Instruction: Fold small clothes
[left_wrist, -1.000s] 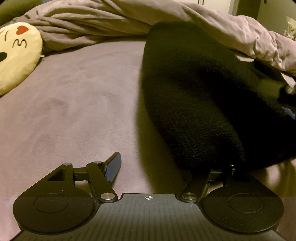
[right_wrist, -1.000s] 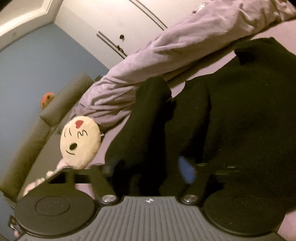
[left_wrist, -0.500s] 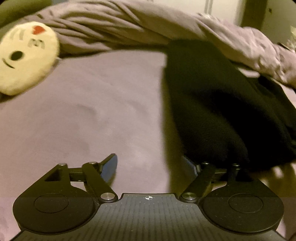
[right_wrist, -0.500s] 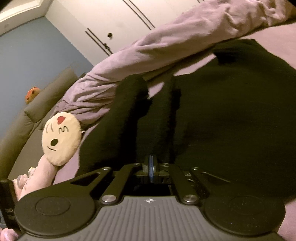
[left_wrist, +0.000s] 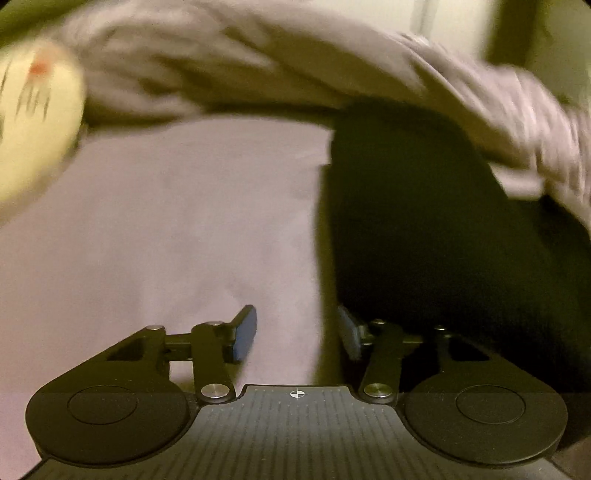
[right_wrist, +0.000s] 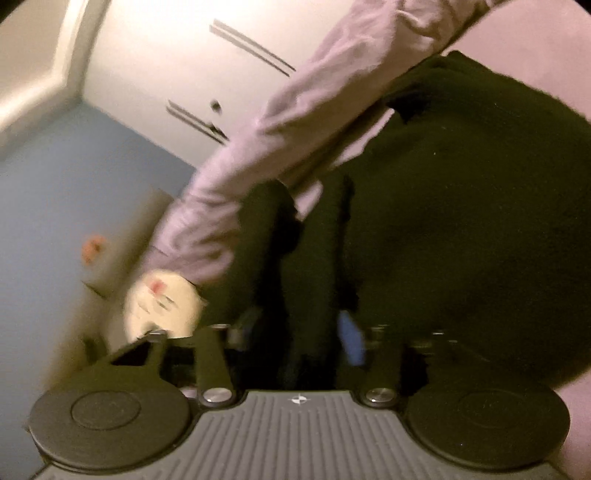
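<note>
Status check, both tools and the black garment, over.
Left tool open over bare sheet. Right tool open, black garment bunched between its fingers. Duvet and pillow behind.

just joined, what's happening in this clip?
A person with a handheld gripper in each hand is folding a black knit garment on a bed with a mauve sheet. The left gripper is open over bare sheet at the garment's edge, holding nothing. The right gripper is open too, with black fabric between its fingers. A rumpled duvet and an emoji pillow lie behind. Both views are motion-blurred.
</note>
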